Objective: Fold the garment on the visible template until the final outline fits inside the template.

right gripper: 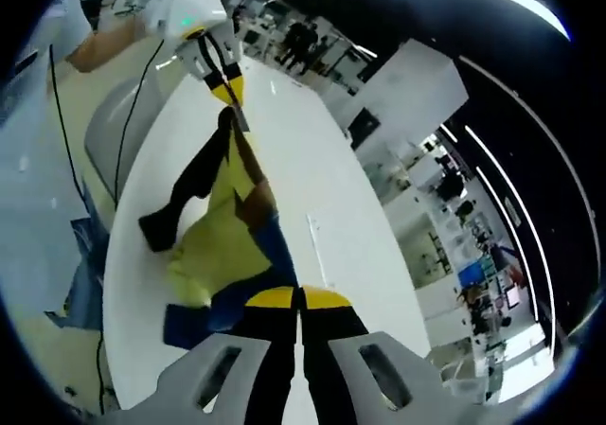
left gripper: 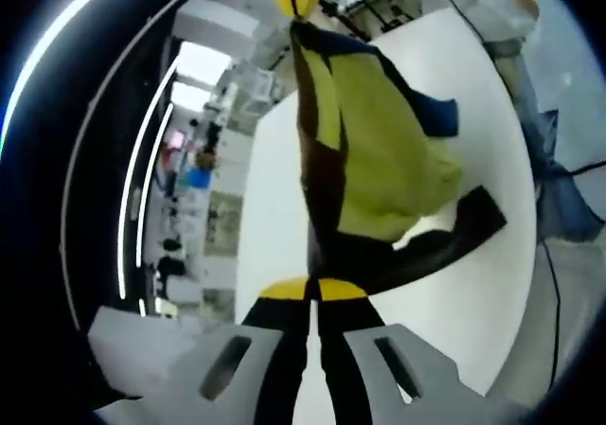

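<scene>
Above the table [left gripper: 473,292], both hand-held grippers [left gripper: 312,291] [right gripper: 299,298] clamped on garment [left gripper: 379,150].

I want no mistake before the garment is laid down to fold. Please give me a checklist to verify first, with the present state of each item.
1. Left claw shut on the garment: ok.
2. Right claw shut on the garment: ok.
3. Garment stretched between the two claws, above the table: ok.
4. Garment hanging flat: not ok, it is bunched, with a black sleeve drooping to the table.
5. Template in sight on the table: cannot tell.
6. Blue part free of the black sleeve: cannot tell.
</scene>
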`<state>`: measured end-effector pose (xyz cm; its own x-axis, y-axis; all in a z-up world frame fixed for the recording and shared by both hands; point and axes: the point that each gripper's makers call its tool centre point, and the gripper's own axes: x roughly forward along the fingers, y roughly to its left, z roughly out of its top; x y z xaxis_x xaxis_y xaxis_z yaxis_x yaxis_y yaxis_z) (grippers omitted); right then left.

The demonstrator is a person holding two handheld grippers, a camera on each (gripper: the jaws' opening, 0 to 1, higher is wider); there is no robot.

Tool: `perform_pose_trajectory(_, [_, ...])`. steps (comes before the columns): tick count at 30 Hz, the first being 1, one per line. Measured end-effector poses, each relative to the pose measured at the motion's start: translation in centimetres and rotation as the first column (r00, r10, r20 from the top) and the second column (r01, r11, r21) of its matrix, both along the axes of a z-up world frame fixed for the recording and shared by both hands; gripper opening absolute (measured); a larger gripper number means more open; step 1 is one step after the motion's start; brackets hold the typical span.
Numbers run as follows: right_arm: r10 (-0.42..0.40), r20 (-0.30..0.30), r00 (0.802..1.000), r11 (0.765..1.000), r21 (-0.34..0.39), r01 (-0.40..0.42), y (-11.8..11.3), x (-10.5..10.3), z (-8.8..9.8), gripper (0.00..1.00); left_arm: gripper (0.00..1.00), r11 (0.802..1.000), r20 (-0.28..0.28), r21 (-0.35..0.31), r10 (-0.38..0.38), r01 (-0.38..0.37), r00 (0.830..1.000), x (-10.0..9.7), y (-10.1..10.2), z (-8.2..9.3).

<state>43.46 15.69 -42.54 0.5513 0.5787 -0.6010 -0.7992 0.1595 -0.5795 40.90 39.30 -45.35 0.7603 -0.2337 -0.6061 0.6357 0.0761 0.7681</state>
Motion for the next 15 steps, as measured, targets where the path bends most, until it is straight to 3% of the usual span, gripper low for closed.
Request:
perform_pose_trajectory(5, [0.022,-0.024,0.999,0.999,-0.03,-0.023,-0.1,-0.4,1.1,0.01,0.0,0.999,-0.005,0.032,-0.028,0.028,1.0,-0.2,0.1,1.7])
perform_pose_trajectory(11, [0.049,-0.015,0.999,0.998,-0.026,-0.049,0.3,-1.6,3.5,0.01,0.0,0.998,0.004,0.057,-0.028,0.027,1.0,-1.0,0.2,3.6])
perform_pose_trajectory(15, [0.052,-0.016,0.999,0.998,-0.036,-0.053,0.2,-1.9,4.1,0.01,0.0,0.996,0.014,0.082,-0.024,0.023,1.0,-1.2,0.5,4.5])
